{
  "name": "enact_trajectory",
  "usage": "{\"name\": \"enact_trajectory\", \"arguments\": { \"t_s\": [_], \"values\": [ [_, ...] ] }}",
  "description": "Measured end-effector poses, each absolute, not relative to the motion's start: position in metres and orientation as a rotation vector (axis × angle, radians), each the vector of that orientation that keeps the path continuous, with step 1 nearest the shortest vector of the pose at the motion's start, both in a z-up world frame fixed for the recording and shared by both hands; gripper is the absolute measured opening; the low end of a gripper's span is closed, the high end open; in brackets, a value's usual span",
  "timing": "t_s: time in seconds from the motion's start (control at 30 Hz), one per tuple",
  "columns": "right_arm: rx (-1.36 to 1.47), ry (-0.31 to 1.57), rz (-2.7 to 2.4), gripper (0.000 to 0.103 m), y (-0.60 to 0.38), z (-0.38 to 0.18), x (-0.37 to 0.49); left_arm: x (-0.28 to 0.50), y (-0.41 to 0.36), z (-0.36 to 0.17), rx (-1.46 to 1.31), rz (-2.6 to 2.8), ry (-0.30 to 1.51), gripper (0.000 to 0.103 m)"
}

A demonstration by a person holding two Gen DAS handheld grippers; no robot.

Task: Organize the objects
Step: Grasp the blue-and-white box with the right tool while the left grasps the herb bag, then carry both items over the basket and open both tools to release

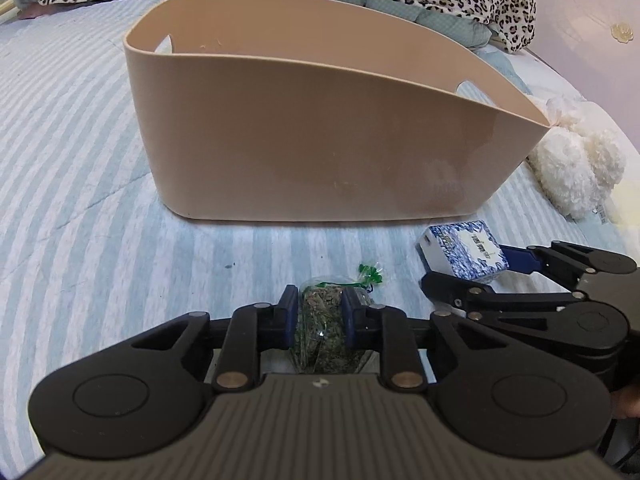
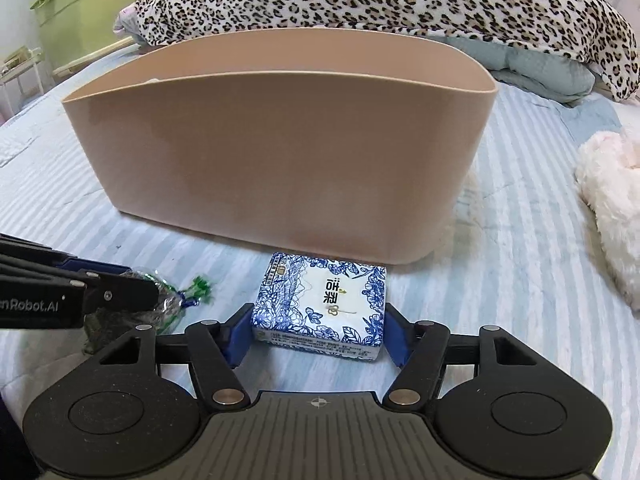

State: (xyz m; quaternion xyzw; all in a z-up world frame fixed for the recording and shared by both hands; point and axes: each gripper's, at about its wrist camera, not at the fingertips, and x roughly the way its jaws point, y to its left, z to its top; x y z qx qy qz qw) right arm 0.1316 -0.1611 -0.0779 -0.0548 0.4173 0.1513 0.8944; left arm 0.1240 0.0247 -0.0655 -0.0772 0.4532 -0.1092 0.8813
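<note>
Grippers sit low over the striped bed (image 2: pixel 500 264), side by side, both pointing at the tan bin's (image 1: pixel 320 136) long wall. My left gripper (image 1: pixel 320 316) has its blue pads pinched onto a clear bag of dried herbs (image 1: pixel 324 328), its green tie (image 1: pixel 370 273) trailing toward the bin. My right gripper (image 2: pixel 318 330) is spread wide with the blue-and-white tissue pack (image 2: pixel 320 304) between its pads; whether they press it I cannot tell. The pack lies flat just before the bin, a white plush toy (image 2: pixel 608 216) off to the right
</note>
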Motion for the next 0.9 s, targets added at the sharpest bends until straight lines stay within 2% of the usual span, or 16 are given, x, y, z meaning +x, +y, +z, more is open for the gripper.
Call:
{"name": "enact_trajectory", "arguments": {
  "t_s": [0.57, 0.9],
  "values": [
    [-0.076, 0.76, 0.312, 0.062, -0.18, -0.044, 0.096, 0.099, 0.026, -0.035, -0.155, -0.247, 0.85, 0.023],
    [-0.046, 0.638, 0.309, 0.062, -0.191, 0.001, 0.093, 0.092, 0.03, 0.021, -0.116, -0.241, 0.7, 0.023]
  ]
}}
